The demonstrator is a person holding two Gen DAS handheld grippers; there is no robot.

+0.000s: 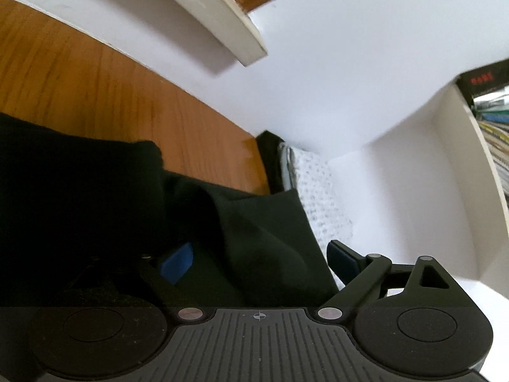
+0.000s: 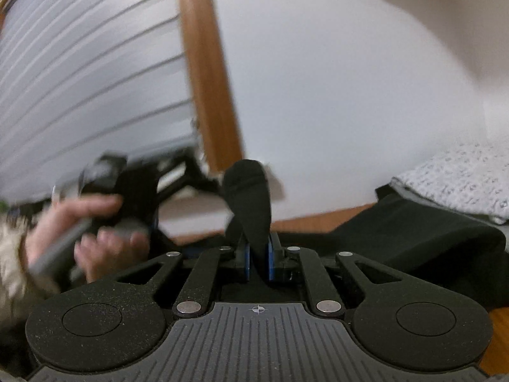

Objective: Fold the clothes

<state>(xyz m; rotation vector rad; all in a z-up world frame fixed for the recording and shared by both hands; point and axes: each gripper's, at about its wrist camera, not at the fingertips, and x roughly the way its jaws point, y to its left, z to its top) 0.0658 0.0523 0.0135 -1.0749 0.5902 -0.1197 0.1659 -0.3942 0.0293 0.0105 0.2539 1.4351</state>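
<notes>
Fingers (image 2: 269, 256) pinching dark, rumpled garment (image 2: 251, 197)

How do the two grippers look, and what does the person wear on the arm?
Both the left gripper and the right gripper are matt black, with blue pads, silver pivot pins, two round discs and a ribbed grey plate bearing a small crosshair mark. No cables show. The sleeve at the hand is pale and fluffy.

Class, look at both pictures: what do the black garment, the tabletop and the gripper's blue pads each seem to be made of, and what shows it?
Black garment: soft matte knit or woven cloth, probably; it drapes in rounded folds.
Tabletop: wood or wood-look laminate, smooth; orange-brown with grain streaks.
Blue pads: likely rubber or soft plastic, matte; the frames cannot settle which.
</notes>
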